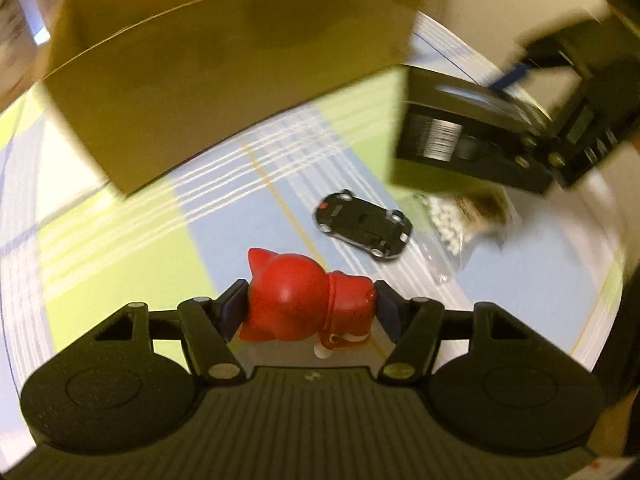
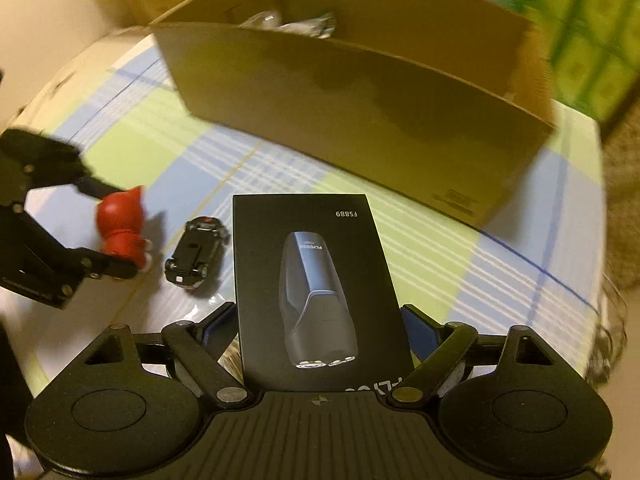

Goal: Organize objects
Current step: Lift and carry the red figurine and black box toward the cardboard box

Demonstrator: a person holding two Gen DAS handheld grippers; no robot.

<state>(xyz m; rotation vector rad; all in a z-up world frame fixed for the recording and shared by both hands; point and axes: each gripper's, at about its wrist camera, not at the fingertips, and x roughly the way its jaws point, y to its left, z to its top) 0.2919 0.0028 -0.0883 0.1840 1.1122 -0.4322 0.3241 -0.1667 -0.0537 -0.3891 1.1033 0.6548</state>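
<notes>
Right fingers (image 2: pixel 320 320) clamp a black box (image 2: pixel 316 280) printed "FS889"; left fingers (image 1: pixel 310 304) clamp a red figurine (image 1: pixel 304 300).

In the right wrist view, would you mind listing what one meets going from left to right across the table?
Left gripper holding the red figurine → black toy car lying upside down → black product box held in the right gripper. The cardboard box spans behind them.
</notes>
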